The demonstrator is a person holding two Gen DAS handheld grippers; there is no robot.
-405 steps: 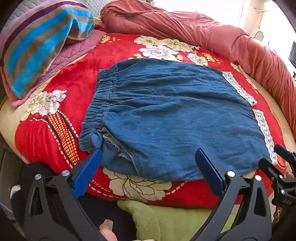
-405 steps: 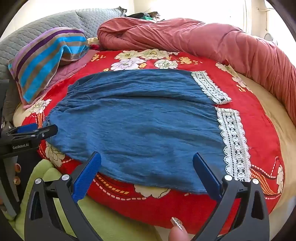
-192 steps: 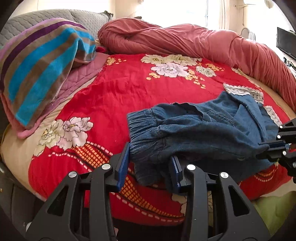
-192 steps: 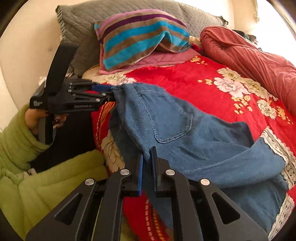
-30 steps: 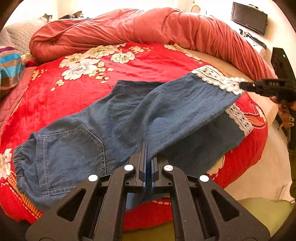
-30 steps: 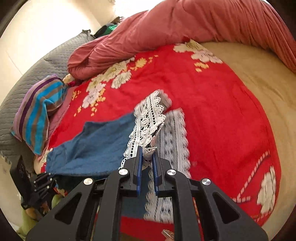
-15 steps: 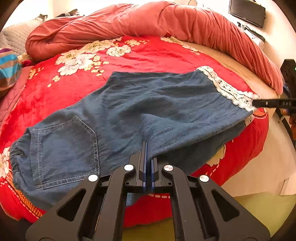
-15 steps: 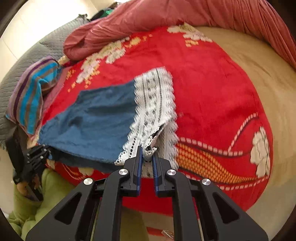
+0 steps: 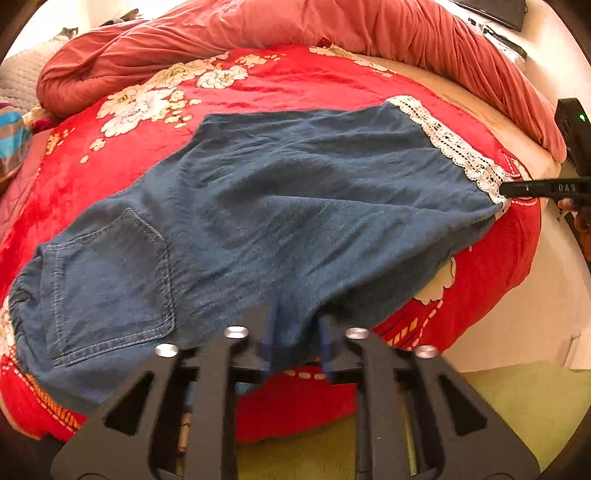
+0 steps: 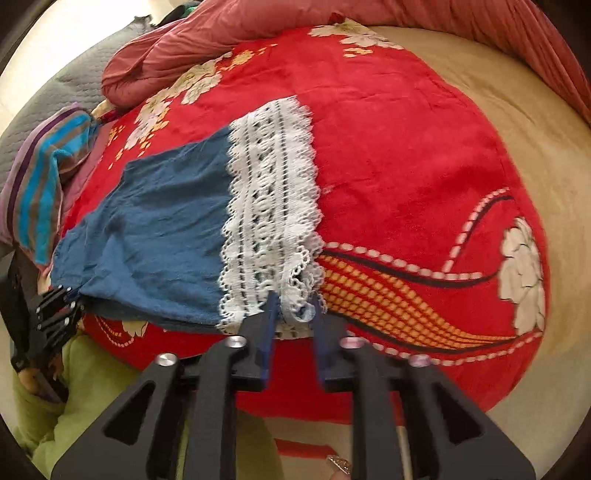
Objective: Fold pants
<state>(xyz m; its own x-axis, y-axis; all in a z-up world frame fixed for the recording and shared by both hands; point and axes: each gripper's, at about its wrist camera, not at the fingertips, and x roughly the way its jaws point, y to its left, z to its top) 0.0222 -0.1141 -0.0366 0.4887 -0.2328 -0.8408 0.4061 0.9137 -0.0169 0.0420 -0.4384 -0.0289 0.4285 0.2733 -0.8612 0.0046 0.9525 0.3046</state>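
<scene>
Blue denim pants with a white lace hem lie folded lengthwise on the red floral blanket, back pocket at the left. My left gripper has its jaws parted around the near denim edge, blurred by motion. My right gripper has its jaws parted around the near corner of the lace hem. The right gripper also shows in the left wrist view at the lace corner. The left gripper shows in the right wrist view at the denim edge.
A rolled pink-red duvet runs along the far side of the bed. A striped pillow and grey quilted cushion lie at the head. Green fabric lies below the bed's near edge. A dark device stands at the right.
Both grippers went from shut on the pants to parted. The pants were lowered and now lie flatter on the blanket, the lace hem spread out.
</scene>
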